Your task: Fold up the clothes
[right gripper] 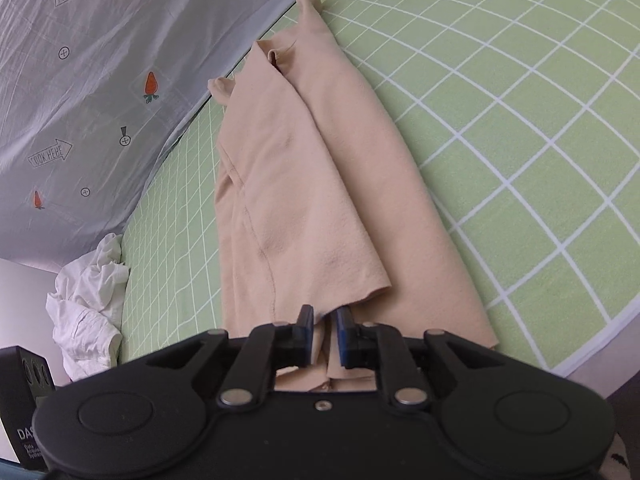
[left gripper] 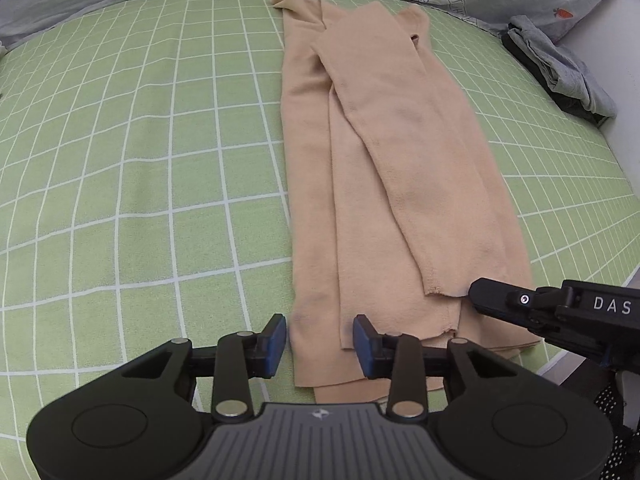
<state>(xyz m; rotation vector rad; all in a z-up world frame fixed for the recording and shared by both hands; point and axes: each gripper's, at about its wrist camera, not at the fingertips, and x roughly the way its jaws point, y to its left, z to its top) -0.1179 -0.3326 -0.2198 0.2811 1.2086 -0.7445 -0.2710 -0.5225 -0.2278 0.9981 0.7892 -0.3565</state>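
- Left gripper [left gripper: 320, 346]: nearest the lens in the left wrist view. Jaws stand spread, blue pads apart. The near hem of the beige garment [left gripper: 384, 184] lies under and between them; neither pad presses the cloth.
- Right gripper [right gripper: 323, 334]: jaws stand narrowly apart. A fold of the garment's near hem rises into the gap between the blue pads; whether the pads actually pinch it cannot be told. In the left wrist view this gripper enters from the right, tip at the garment's near right corner.
- Beige garment: lies lengthwise on the green checked sheet [left gripper: 140, 184], near edge at the grippers, far end towards the grey printed cloth [right gripper: 80, 80]. Both long sides are folded inward; one sleeve lies diagonally across the top.
- Green checked sheet: covers the flat work surface and carries the garment.
- Grey and dark folded clothes [left gripper: 560, 68]: stacked at the far right edge of the sheet, well apart from the garment.
- White crumpled cloth [right gripper: 88, 300]: heaped at the sheet's edge, left in the right wrist view.
- No container is visible in either view.
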